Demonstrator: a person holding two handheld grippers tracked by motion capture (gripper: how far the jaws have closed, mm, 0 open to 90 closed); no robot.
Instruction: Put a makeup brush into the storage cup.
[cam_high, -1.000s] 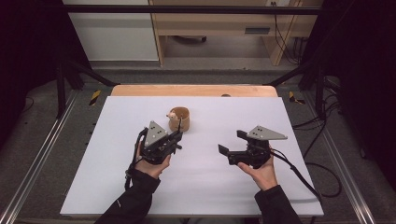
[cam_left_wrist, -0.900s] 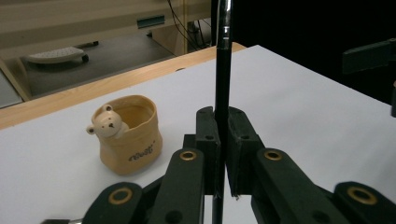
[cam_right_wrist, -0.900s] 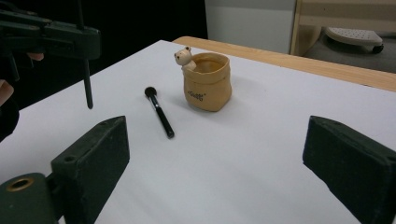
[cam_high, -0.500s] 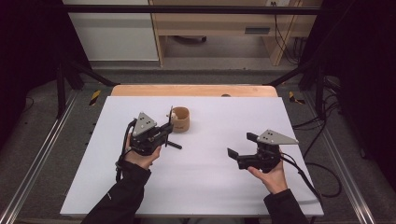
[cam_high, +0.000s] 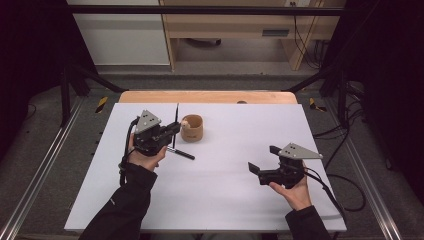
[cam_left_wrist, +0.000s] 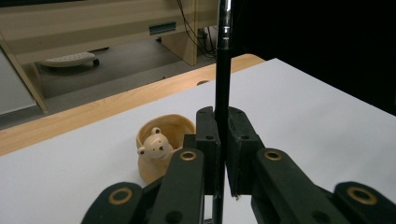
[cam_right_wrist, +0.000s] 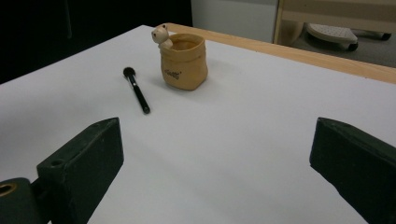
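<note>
While the left gripper (cam_high: 170, 131) clamps a thin black brush (cam_left_wrist: 222, 88) standing straight up, the bear cup (cam_high: 191, 128) sits just beside it. A second brush (cam_right_wrist: 136, 90) lies flat near the cup. The right gripper (cam_high: 260, 162), its jaws just opened wide with nothing between them, is well apart from the cup. The left gripper view shows into the cup's open mouth.

Left tool (cam_high: 172, 129) near bench's far-left part, jaws clamped tight, forearm angled in from near edge. Right tool (cam_high: 260, 161) near right edge, jaws just opened wide, nothing between.
</note>
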